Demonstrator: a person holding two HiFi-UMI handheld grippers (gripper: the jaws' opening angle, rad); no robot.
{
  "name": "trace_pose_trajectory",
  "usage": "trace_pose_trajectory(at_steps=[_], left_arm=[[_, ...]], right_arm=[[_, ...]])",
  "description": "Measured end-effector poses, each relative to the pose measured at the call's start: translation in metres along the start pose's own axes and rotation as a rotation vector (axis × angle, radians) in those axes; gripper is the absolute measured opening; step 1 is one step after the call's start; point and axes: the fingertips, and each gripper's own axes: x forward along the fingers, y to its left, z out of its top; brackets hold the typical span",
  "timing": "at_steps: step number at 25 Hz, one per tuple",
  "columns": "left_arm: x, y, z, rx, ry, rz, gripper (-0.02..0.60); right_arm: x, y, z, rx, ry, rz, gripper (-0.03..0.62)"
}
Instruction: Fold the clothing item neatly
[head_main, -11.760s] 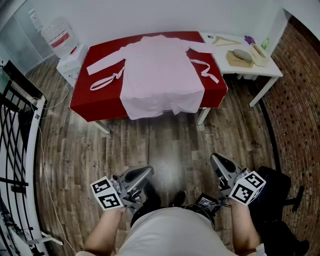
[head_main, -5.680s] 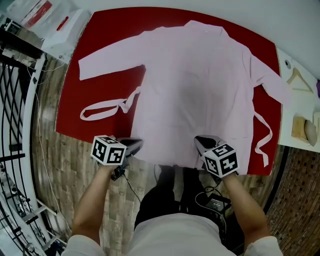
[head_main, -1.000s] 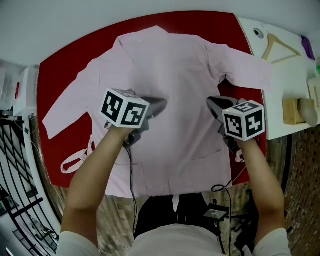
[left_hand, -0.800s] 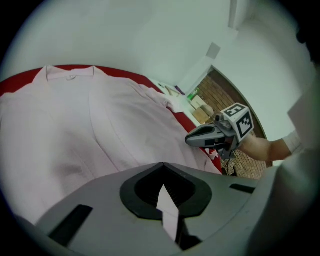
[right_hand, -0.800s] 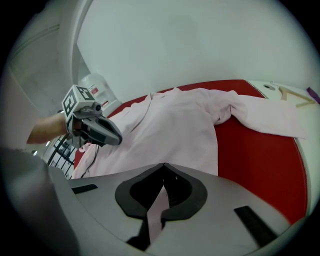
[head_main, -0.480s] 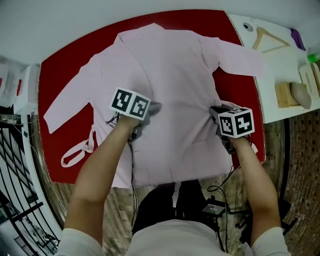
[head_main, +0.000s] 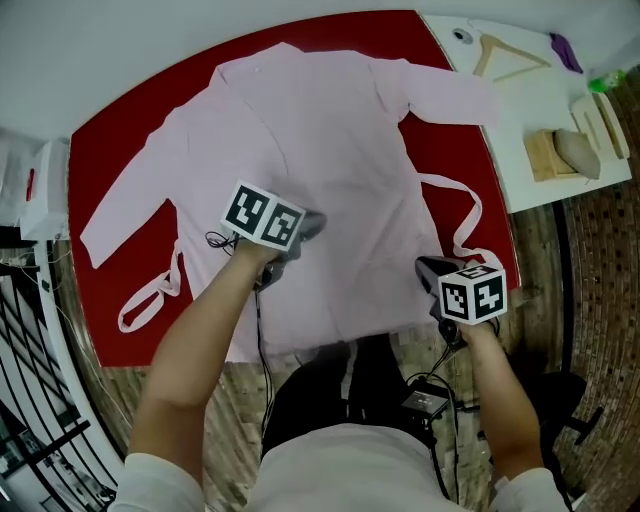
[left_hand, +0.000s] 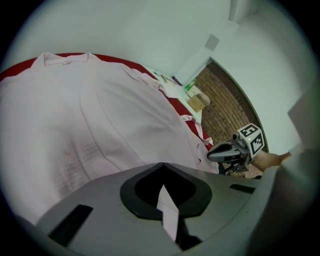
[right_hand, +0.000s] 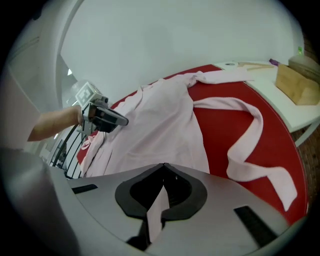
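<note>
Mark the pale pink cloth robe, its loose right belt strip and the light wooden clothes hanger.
pale pink cloth robe (head_main: 320, 140): head view, middle of its body.
loose belt strip (head_main: 478, 205): head view, outer bend of its loop.
light wooden clothes hanger (head_main: 489, 43): head view, where its arms meet.

Matt cloth robe; red tabletop, perhaps vinyl.

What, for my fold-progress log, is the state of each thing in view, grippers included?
Pale pink cloth robe: unfolded, spread flat on the red-topped table, sleeves out.
Pink fabric belt: untied, trailing loose on both sides.
Wooden hanger: empty, lying flat on the white side table.
Left gripper: jaws together, above the robe's middle.
Right gripper: jaws together, by the robe's right edge.
</note>
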Motion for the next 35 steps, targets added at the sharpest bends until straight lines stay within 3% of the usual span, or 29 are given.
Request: trace_pose_trajectory(at_steps=[4,14,19,24,27,31,35], left_arm=[[0.012,0.007,-0.010,0.007,0.034,0.045,0.004],[0.016,0.014,-0.012,-0.005,0.039,0.062,0.004],[0.012,0.011,-0.014,0.037,0.028,0.089,0.005],[0.000,-0.047,-0.040,0.085,-0.008,-0.021,0.005],[0.011,-0.076,-0.074,0.096,0.040,-0.071,0.005],[0.028,-0.078,-0.111,0.096,0.130,-0.056,0.005],[0.026,-0.068,-0.121,0.044,0.120,-0.053,0.004]], right_arm=[[0.001,-0.010,-0.028,0.028,0.010,-0.048,0.011],[-0.017,-0.024,-0.048,0.046,-0.034,-0.091,0.011],[-0.021,-0.020,-0.045,0.038,-0.073,-0.123,0.011],[-0.032,0.020,-0.069,0.022,-0.100,-0.060,0.011],[-0.023,0.029,-0.096,0.031,-0.074,-0.045,0.011],[-0.023,0.028,-0.104,0.093,-0.103,-0.037,0.011],[-0.025,0.027,-0.112,0.091,-0.091,-0.049,0.011]])
